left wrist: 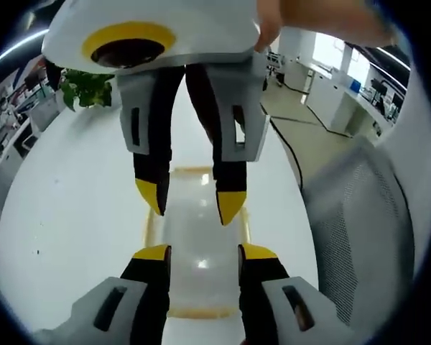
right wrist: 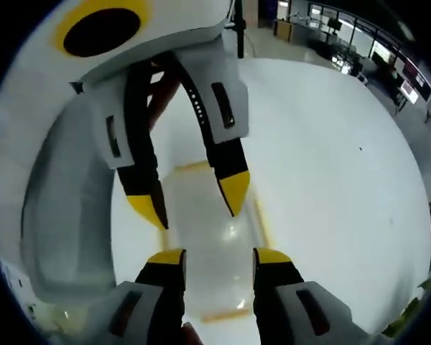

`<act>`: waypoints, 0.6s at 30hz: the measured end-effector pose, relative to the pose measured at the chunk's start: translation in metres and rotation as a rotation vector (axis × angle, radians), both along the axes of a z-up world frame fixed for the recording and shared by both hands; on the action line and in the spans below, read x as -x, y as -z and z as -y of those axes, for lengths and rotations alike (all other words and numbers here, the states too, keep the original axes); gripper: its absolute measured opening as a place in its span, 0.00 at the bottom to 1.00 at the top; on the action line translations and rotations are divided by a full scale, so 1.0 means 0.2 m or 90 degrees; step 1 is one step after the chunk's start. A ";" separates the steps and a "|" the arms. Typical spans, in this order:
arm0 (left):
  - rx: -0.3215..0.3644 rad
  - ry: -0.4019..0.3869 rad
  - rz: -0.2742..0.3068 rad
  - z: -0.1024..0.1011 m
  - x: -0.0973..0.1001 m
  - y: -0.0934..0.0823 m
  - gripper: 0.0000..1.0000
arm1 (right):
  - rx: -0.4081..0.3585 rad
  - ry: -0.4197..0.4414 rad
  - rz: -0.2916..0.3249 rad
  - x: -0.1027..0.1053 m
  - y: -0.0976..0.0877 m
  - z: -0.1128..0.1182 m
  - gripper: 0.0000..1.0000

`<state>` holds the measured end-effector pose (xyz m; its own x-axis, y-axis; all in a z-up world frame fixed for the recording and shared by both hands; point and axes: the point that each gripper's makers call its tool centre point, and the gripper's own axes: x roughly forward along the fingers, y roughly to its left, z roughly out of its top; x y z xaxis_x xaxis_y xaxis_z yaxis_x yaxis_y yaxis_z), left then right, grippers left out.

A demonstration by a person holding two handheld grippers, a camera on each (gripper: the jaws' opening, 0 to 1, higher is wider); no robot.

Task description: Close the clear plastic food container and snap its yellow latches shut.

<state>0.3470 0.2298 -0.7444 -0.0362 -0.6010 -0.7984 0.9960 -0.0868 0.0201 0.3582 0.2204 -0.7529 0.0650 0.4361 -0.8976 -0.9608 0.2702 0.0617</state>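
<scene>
Container: the clear plastic food container (left wrist: 201, 251) sits flat on the white table (left wrist: 72, 215), lying between the two grippers, which face each other over it.
Lid: looks like it's already down on the box, though the plastic is so see-through I can't swear it's seated.
Latches: yellow latches (left wrist: 194, 312) run along the rims; can't tell if any are snapped, they look flat-ish.
Left gripper (left wrist: 202, 251): jaws spread apart, holding nothing, hanging above the near end.
Right gripper (right wrist: 219, 256): same deal, spread and empty, over its end.
Progress: I'd guess closing is done and the latch pressing is what's left.
</scene>
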 end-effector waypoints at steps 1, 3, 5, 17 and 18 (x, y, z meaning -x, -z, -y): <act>0.001 -0.002 -0.001 0.00 0.00 0.00 0.36 | -0.001 0.000 0.003 -0.01 0.00 0.00 0.36; 0.002 -0.005 -0.004 0.00 0.00 0.00 0.36 | 0.000 -0.001 0.007 -0.02 0.00 0.00 0.36; 0.003 -0.006 -0.004 0.00 0.00 0.00 0.36 | 0.002 -0.004 0.011 -0.03 0.00 -0.01 0.36; 0.002 -0.014 -0.013 0.00 -0.01 0.02 0.38 | 0.014 -0.022 0.010 -0.05 0.02 -0.02 0.38; 0.000 -0.014 -0.014 0.00 -0.01 0.02 0.38 | 0.014 -0.024 0.011 -0.05 0.02 -0.02 0.37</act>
<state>0.3499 0.2292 -0.7488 -0.0402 -0.6014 -0.7979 0.9979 -0.0651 -0.0012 0.3681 0.2242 -0.7566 0.0647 0.4187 -0.9058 -0.9714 0.2344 0.0390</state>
